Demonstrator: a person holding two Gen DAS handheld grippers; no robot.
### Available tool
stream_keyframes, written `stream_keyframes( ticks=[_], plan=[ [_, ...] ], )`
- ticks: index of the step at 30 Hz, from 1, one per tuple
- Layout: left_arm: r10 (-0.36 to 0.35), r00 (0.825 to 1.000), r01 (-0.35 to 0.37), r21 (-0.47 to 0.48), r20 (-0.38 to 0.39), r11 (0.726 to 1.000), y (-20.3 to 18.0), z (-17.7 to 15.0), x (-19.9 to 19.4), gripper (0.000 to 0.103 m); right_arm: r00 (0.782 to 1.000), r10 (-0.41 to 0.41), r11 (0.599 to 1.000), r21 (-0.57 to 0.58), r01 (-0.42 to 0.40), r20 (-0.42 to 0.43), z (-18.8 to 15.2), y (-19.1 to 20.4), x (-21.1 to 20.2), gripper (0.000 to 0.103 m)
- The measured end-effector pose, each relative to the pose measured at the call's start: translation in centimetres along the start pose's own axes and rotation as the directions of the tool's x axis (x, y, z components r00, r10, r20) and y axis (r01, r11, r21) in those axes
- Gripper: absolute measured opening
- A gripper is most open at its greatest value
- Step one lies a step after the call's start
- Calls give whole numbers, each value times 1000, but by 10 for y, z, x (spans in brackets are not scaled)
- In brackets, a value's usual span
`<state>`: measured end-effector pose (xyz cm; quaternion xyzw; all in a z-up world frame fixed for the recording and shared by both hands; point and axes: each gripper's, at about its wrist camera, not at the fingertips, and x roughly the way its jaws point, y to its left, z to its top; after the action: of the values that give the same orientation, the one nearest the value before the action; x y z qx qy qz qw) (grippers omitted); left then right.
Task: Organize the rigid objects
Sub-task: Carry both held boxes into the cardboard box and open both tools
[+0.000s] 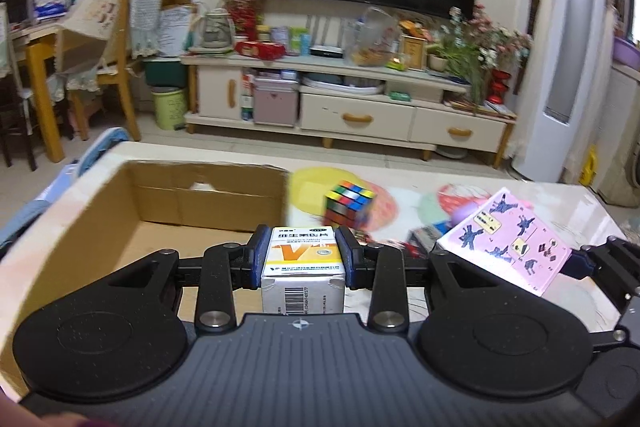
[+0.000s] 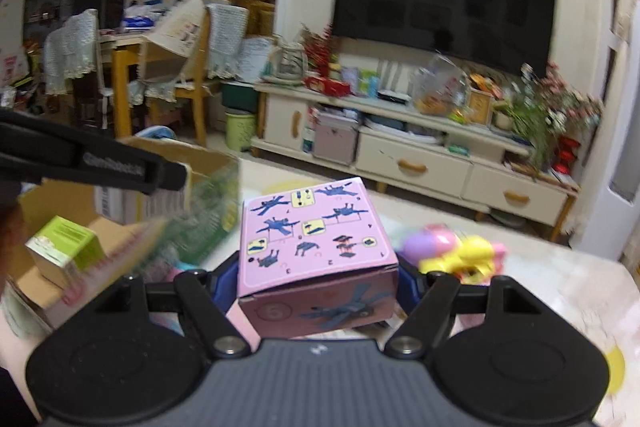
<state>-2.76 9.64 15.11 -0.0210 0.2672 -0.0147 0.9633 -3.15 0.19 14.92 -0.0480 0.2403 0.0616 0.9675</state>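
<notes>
From the left wrist, the left hand-held gripper (image 1: 303, 255) pinches a white-and-yellow pill box (image 1: 303, 263) between its blue pads, over the near edge of the carton (image 1: 208, 203). A cube (image 1: 349, 201) stands beyond on the desk (image 1: 540, 199).

From the right wrist, the right hand-held gripper (image 2: 318, 279) clamps a pink box (image 2: 316, 239), lifted above the toys (image 2: 460, 251).

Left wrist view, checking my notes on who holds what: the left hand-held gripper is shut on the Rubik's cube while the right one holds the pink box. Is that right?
Not quite. The left hand-held gripper is shut on a white and yellow medicine box, not the Rubik's cube, which sits on the table beyond it, as the left wrist view shows. The right hand-held gripper does hold the pink box.
</notes>
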Motion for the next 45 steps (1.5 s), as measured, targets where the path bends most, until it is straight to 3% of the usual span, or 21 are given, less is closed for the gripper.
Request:
stream_keyframes(
  ticks=[5,13,27,28,29,31,35,45],
  plan=[
    [84,996,-84,-52,7,995,26,6,5,43,998,54,997,-59,-53,28,25,29,12,74],
    [216,976,-215,-114,-4,970,51,17,17,43,993,120,984,-137,-116,18,50,68,46,74],
    [289,955,-296,-132,-69,946,68,19,20,43,988,144,936,-317,-156,-60,50,119,90,75],
    [293,953,-300,-133,-72,945,68,19,20,45,987,148,934,-319,-162,-68,48,121,92,75],
    [297,952,-305,-133,-77,943,67,20,21,59,985,154,932,-321,-171,-76,46,122,93,76],
    [301,951,-309,-124,-76,943,66,20,21,74,985,154,930,-325,-170,-75,44,124,93,79],
    [303,950,-310,-118,-73,943,67,22,22,93,988,145,935,-319,-155,-53,41,122,83,92],
    [288,955,-293,-89,-68,952,64,21,24,100,996,88,970,-228,-79,28,42,96,58,94]
  ],
)
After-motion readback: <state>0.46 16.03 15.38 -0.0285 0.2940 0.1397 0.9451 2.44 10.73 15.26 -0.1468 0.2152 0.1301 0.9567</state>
